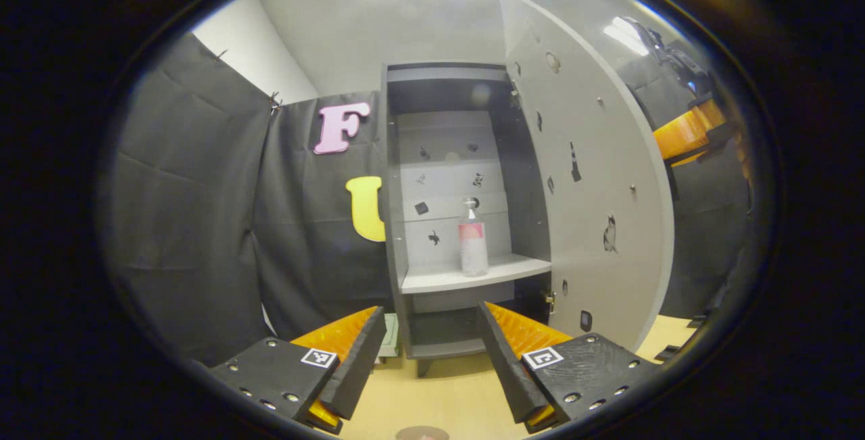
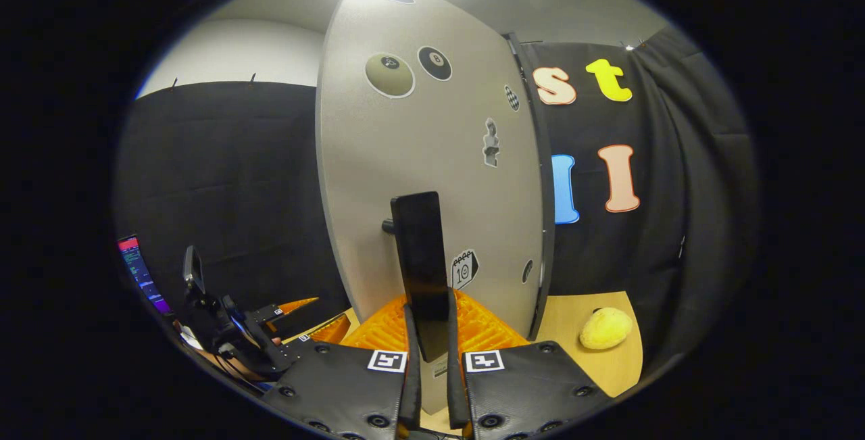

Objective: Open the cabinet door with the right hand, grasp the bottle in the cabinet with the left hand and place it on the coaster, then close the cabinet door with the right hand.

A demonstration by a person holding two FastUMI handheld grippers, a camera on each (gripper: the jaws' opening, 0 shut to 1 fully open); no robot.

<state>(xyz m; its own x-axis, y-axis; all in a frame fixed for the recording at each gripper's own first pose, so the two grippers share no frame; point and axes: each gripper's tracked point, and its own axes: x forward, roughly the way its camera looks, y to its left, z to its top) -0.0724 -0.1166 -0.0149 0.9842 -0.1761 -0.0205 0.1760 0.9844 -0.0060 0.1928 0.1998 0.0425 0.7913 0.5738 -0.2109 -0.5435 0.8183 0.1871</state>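
In the left gripper view, the left gripper (image 1: 428,352) has its two fingers spread wide apart with nothing between them; it hangs in front of the grey cabinet (image 1: 466,203), above the pale wooden table (image 1: 453,393); the cabinet door (image 1: 595,197) is swung open to the right, with small stickers dotted on its inner face; the clear bottle (image 1: 473,237), with a pink band around it, stands upright on the light shelf (image 1: 473,273) inside, near the middle, well apart from the gripper; a round brownish coaster (image 1: 422,433) peeks in at the very bottom edge, on the table; the right gripper (image 1: 689,132) shows far off past the door's edge.

In the right gripper view, the right gripper (image 2: 428,338) has its fingers squeezed close on the tall black door handle (image 2: 422,261), one on each side; the door's outer face has round stickers on it; a yellow soft toy (image 2: 606,328) lies on the table to the right; the left gripper shows low on the left, with a hand partly hidden behind it.
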